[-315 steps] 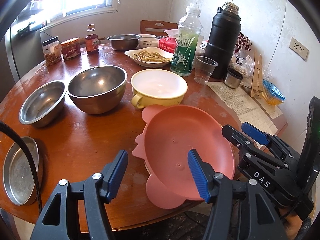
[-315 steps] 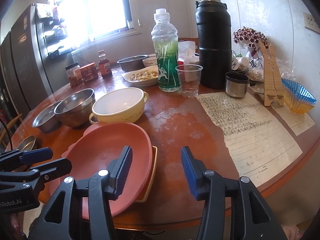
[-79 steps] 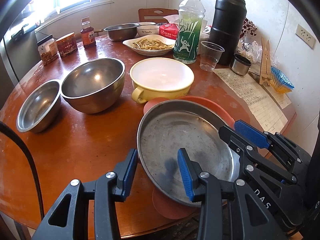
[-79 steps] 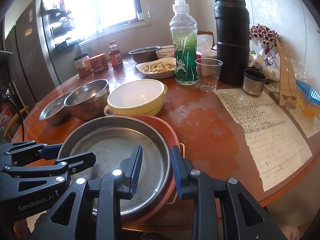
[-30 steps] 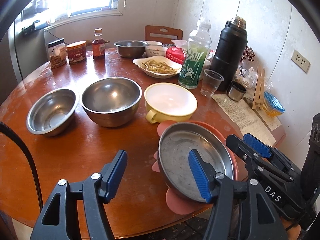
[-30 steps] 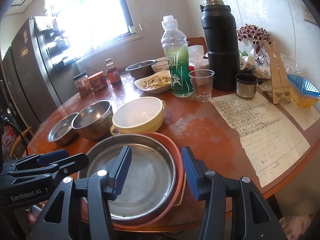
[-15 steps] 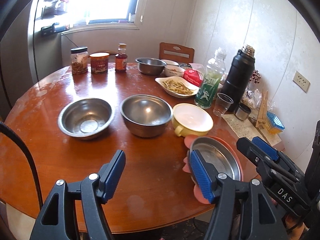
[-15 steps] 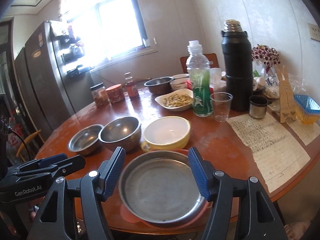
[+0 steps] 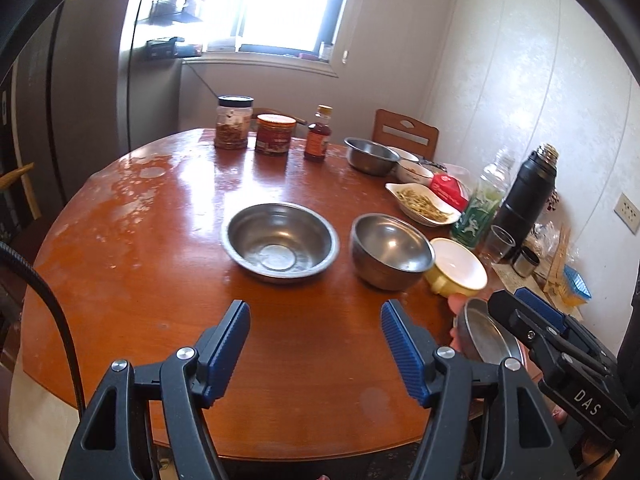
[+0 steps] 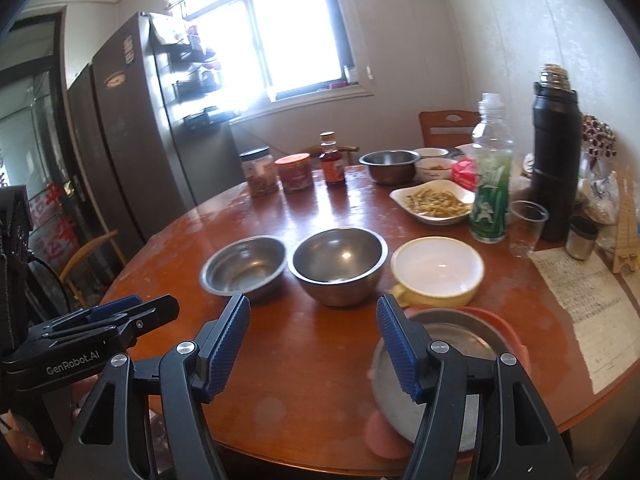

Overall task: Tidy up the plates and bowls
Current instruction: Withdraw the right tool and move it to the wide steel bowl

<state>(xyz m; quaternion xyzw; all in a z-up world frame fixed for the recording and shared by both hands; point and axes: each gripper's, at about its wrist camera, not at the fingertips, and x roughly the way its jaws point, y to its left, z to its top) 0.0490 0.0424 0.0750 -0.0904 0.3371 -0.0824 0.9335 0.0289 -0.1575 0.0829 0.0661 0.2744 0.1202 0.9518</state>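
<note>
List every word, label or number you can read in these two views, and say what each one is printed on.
"DAS": on the right gripper, seen from the left wrist view.
"GenRobot.AI": on the left gripper, seen from the right wrist view.
Too small or blurred to read: the handwritten paper sheet, the green bottle label, the red-lidded jar, the sauce bottle, the red packet, the red characters on the glass door.

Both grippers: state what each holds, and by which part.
Nothing is held. The left gripper and right gripper are open over the table, nothing between them.
</note>
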